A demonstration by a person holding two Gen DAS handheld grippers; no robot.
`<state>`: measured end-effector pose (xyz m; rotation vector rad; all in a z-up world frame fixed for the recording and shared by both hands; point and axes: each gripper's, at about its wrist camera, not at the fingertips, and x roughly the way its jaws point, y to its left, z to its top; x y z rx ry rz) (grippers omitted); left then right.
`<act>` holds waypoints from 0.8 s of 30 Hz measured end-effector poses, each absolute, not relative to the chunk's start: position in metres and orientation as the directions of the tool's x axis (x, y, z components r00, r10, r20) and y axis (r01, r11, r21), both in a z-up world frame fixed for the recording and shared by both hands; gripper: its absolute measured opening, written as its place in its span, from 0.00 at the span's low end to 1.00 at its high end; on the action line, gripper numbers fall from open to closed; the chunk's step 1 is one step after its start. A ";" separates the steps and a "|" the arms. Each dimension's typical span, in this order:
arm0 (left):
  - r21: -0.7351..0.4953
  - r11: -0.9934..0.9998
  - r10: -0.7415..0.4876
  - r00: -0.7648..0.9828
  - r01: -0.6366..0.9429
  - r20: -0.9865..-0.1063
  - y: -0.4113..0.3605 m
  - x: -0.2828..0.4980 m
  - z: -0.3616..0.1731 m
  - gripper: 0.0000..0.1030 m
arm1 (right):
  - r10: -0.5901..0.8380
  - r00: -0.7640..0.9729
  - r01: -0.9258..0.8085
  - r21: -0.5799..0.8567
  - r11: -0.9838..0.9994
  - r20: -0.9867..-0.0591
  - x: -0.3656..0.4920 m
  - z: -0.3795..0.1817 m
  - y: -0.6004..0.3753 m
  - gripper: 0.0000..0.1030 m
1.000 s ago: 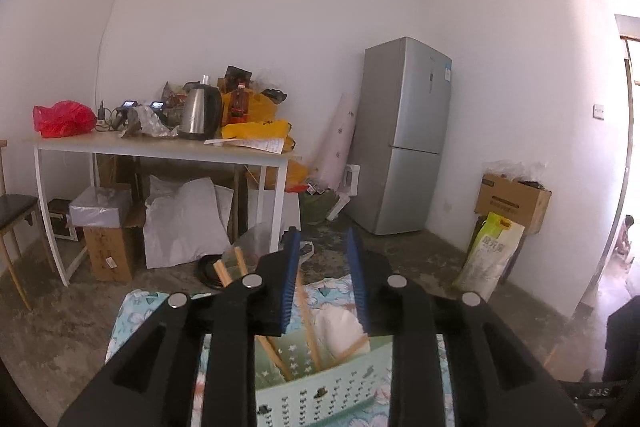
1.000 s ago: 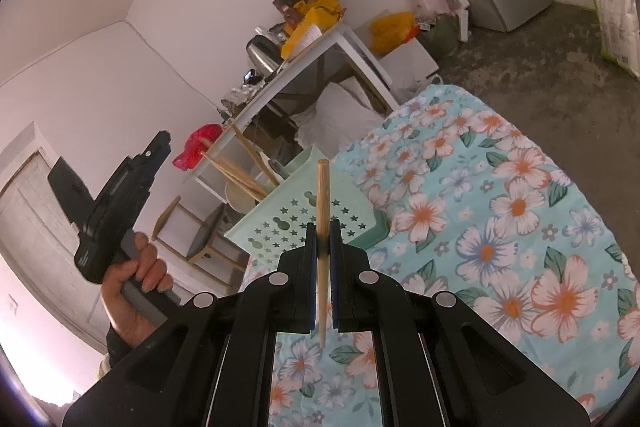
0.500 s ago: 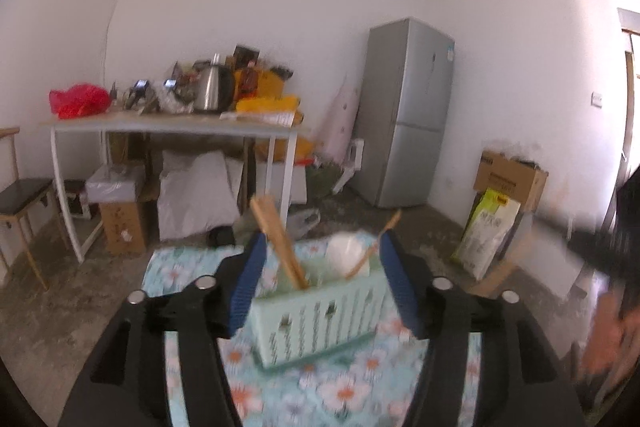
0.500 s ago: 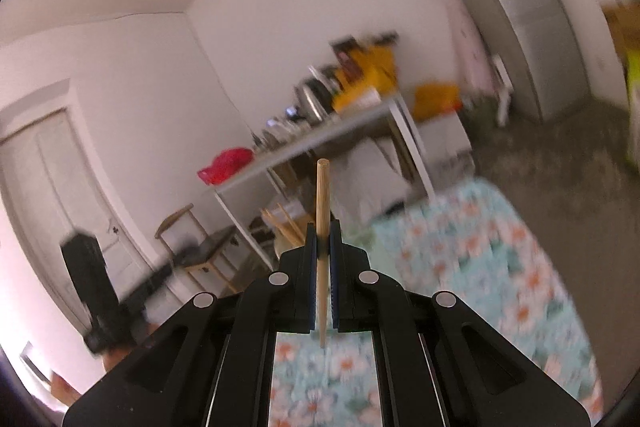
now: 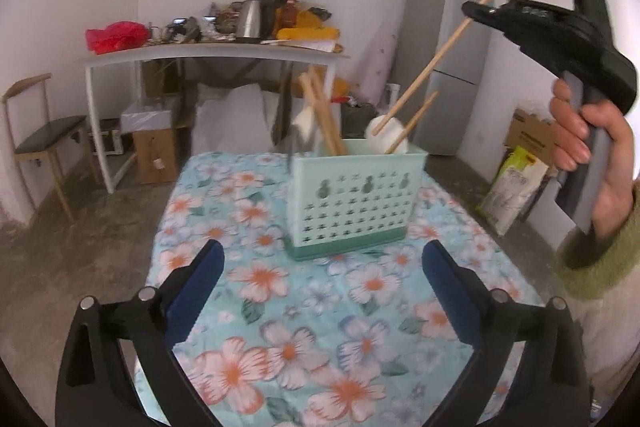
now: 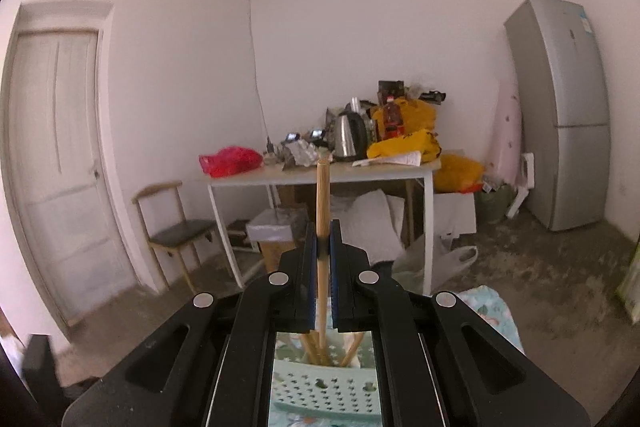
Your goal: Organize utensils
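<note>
A mint green perforated utensil basket point(image 5: 352, 199) stands on the floral tablecloth point(image 5: 280, 307). Wooden chopsticks point(image 5: 324, 115) and a white utensil point(image 5: 386, 137) stick out of it. My left gripper point(image 5: 320, 291) is open and empty, held back from the basket over the cloth. My right gripper point(image 6: 321, 239) is shut on a wooden chopstick point(image 6: 322, 195). In the left wrist view that gripper point(image 5: 476, 10) holds the chopstick point(image 5: 432, 67) slanted above the basket, its lower end at the basket's right side. The basket point(image 6: 324, 383) shows below the right fingers.
A white table point(image 5: 200, 53) piled with a kettle point(image 5: 250, 19), a red bag and yellow bags stands behind. A chair point(image 5: 36, 135) is at the left, a grey fridge point(image 5: 444, 67) at the right. Boxes and bags lie on the floor.
My left gripper opened wide and pulled back from the basket. My right gripper carried the chopstick over the basket and tilted it, so its lower end now points into the basket.
</note>
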<state>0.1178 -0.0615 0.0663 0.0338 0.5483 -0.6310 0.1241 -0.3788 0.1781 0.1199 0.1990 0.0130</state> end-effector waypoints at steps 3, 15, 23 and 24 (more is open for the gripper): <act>-0.128 0.838 -0.515 0.692 0.530 -0.507 -0.054 0.123 0.064 0.95 | 0.015 0.970 0.002 0.071 0.997 -0.243 0.143 0.162 -0.370 0.04; -0.120 0.853 -0.493 0.711 0.508 -0.501 -0.054 0.134 0.064 0.95 | 0.086 0.954 -0.052 0.124 0.991 -0.286 0.108 0.130 -0.365 0.22; -0.117 0.843 -0.509 0.709 0.525 -0.488 -0.066 0.132 0.069 0.95 | 0.086 0.961 -0.017 0.257 0.966 -0.263 0.051 0.122 -0.380 0.32; -0.116 0.844 -0.507 0.710 0.523 -0.489 -0.067 0.131 0.069 0.95 | 0.084 0.956 -0.005 0.271 0.963 -0.280 0.047 0.117 -0.381 0.35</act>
